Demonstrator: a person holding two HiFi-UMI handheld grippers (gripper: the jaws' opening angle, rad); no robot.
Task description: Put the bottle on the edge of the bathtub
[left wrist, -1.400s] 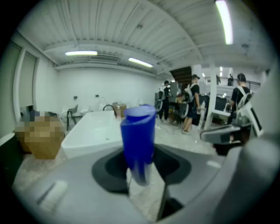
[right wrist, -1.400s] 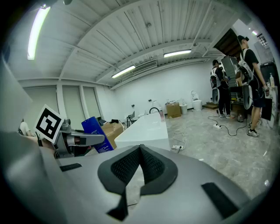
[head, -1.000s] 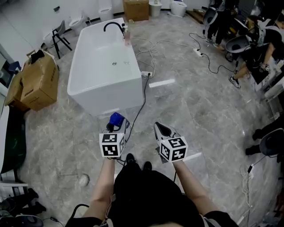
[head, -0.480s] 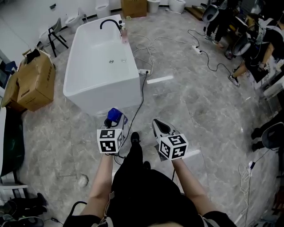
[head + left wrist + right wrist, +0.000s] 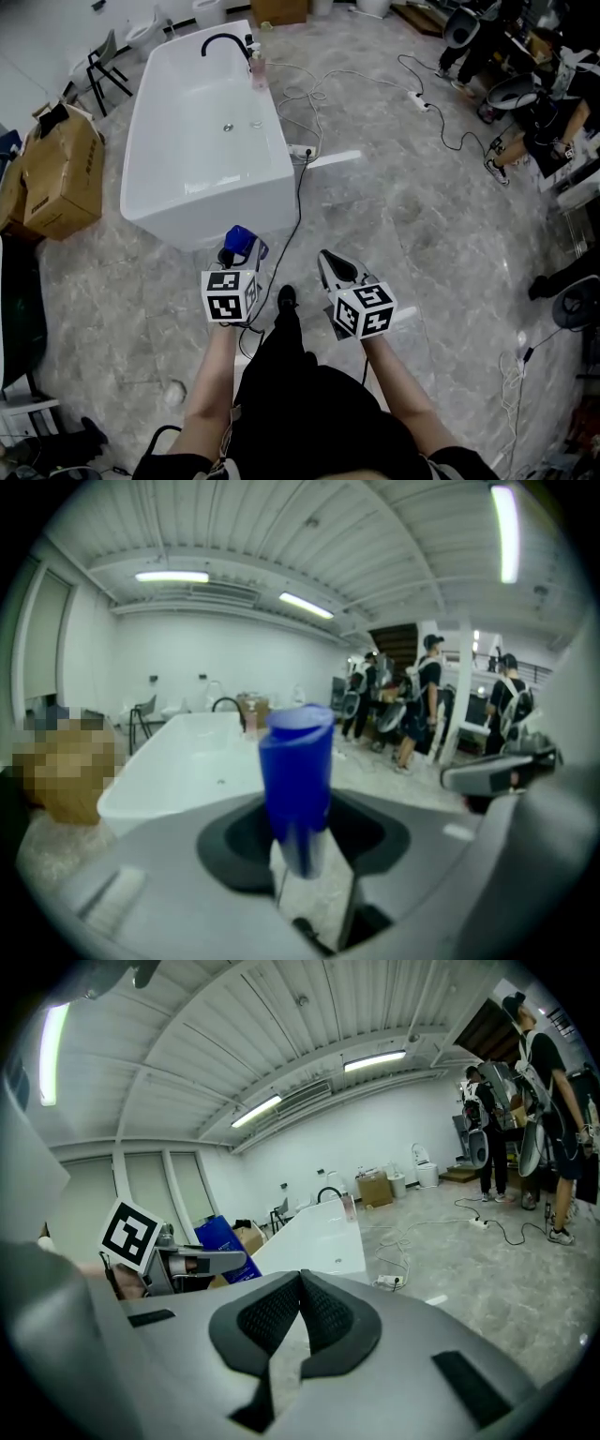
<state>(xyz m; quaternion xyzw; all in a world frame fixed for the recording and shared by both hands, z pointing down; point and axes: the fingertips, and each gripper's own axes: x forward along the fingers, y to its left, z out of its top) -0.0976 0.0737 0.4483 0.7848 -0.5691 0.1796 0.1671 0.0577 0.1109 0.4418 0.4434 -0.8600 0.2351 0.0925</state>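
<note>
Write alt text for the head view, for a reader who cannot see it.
Seen from above, a person's left gripper holds a blue bottle near the end of a white bathtub on a grey stone-look floor. The right gripper beside it is shut and empty.

floor [image 5: 422, 244]: grey marbled tiles, glossy
bathtub [image 5: 225, 211]: white, freestanding, stands on the floor at upper left; black tap [image 5: 220, 39] at its far end
cardboard box [image 5: 61, 173]: brown, on the floor just left of the bathtub
cables [image 5: 305, 94]: loose loops on the floor right of the bathtub
power strip [image 5: 420, 105]: white, well right of the bathtub
chair [image 5: 98, 67]: dark, beyond the cardboard box
</note>
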